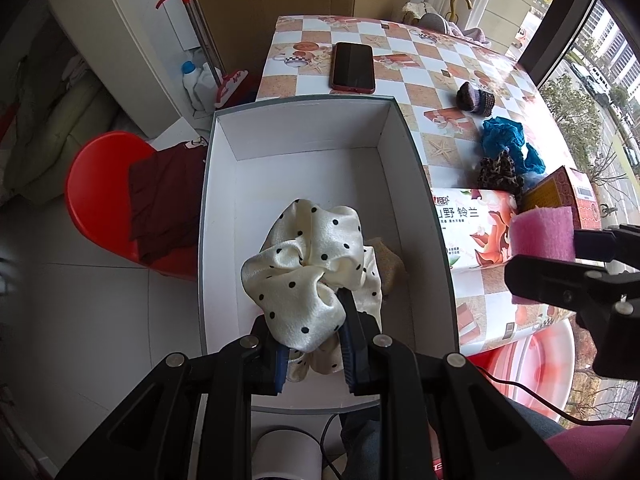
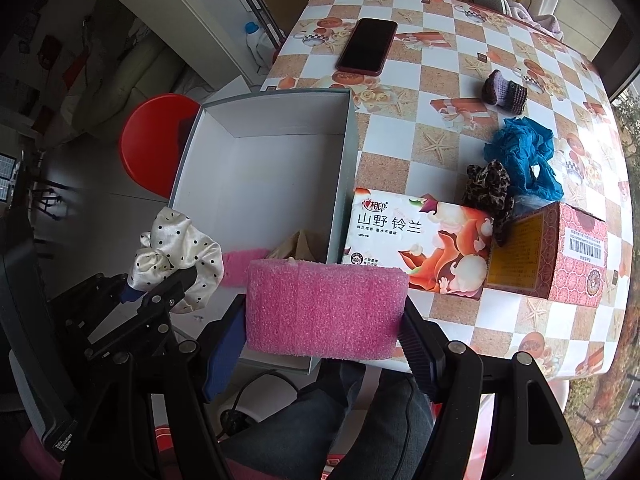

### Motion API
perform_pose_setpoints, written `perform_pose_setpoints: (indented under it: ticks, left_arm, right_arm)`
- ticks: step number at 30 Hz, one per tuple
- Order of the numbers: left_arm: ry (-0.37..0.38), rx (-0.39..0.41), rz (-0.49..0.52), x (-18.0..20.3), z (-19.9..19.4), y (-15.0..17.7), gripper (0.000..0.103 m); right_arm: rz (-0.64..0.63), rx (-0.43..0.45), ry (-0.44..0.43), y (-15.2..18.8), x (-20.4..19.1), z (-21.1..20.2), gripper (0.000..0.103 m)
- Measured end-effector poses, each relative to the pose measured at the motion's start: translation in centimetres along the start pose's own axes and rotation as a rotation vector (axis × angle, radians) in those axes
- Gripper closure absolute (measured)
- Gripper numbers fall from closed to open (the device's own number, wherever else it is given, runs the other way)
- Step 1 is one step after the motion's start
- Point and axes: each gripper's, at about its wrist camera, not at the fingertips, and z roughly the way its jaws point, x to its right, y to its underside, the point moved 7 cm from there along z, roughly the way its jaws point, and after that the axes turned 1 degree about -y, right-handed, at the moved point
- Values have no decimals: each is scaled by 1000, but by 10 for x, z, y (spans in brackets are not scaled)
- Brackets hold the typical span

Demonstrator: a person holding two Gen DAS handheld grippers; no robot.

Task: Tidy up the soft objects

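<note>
My left gripper (image 1: 314, 336) is shut on a cream polka-dot scrunchie (image 1: 308, 272) and holds it over the near end of the open white box (image 1: 224, 216). It also shows in the right wrist view (image 2: 160, 280) with the scrunchie (image 2: 176, 256). My right gripper (image 2: 320, 344) is shut on a pink foam block (image 2: 324, 312), held above the box's near right corner; the block shows in the left wrist view (image 1: 544, 236). A beige soft item (image 1: 388, 264) and a pink piece (image 2: 240, 268) lie inside the box (image 2: 344, 168).
On the checked table (image 2: 440, 80) lie a dark knitted piece (image 2: 504, 92), a blue crumpled cloth (image 2: 524, 152), a leopard scrunchie (image 2: 488, 192), a tissue pack (image 2: 416, 248), a red carton (image 2: 560, 256) and a phone (image 2: 366, 46). A red stool (image 1: 100, 196) stands left.
</note>
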Motion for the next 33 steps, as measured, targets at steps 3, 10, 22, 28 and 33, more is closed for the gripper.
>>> perform_pose_setpoints:
  ticks: [3,10,22,28,33]
  left_arm:
    - [1,-2,-8,-2,1,0,79]
    - [-6,7,-26,-7,1,-3,79]
    - [-25,2,-85,-25,14,-13,79]
    - [-32,-9,-96,-28,22,-16,79]
    - [-31,-18,-116,-31,25,-14,79]
  right_arm:
    - [-10,-5,-1,-1,-3,1,31]
    - [-30,-13,-7,-3,-9,4,31]
    - [-115,-32,-13,-21,-33,15,31]
    - [-127,-30,-8,-40,-40,21,31]
    - [-150,-42,-10,-51,-46,27,31]
